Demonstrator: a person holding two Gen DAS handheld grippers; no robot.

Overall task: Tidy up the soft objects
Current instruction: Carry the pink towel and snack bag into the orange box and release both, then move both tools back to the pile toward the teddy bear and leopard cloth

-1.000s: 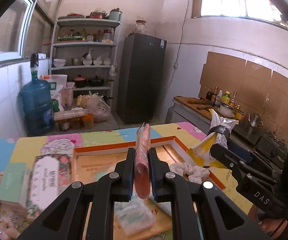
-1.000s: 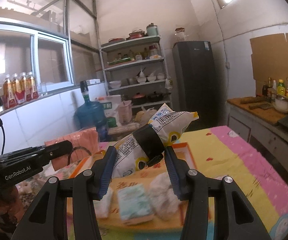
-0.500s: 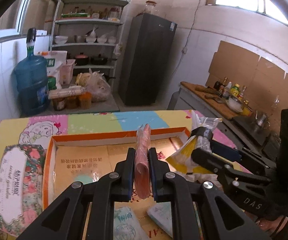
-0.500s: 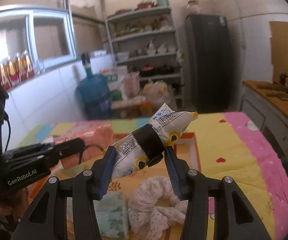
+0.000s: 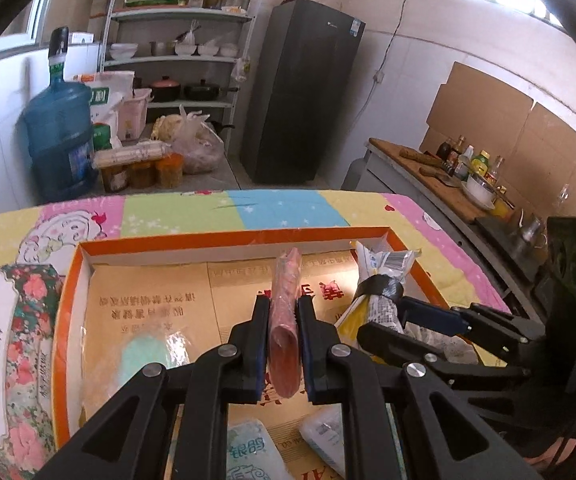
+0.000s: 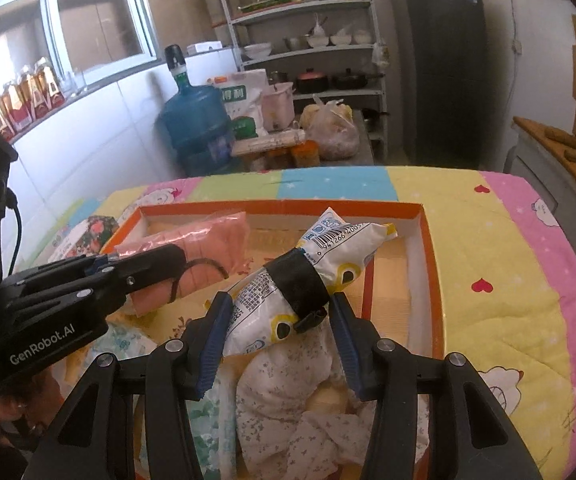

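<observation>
The left claw point(image 5: 282, 340) is clamped on a thin pink packet point(image 5: 284, 320), which is held upright on edge between the two pads and juts out ahead of the fingertips. Below and ahead of this claw an orange-rimmed shallow box point(image 5: 224, 237) is seen lying on the desk point(image 5: 288, 208), which is covered by a colourful patchwork cloth. A pale green packet point(image 5: 144, 360) lies in the box to the left of the claw, and a floral tissue pack point(image 5: 4, 340) rests outside the box, further left. The right claw point(image 6: 278, 334) has a white and yellow snack bag point(image 6: 307, 276), bound round its middle by a black band point(image 6: 297, 280), between its jaws; these jaws are opening, and the bag is seen slanting up and forward with its barcoded end over the box. A white patterned cloth point(image 6: 288, 400) lies crumpled in the box directly beneath the right claw, and a pale printed packet point(image 6: 208, 420) just beside it on the left.
</observation>
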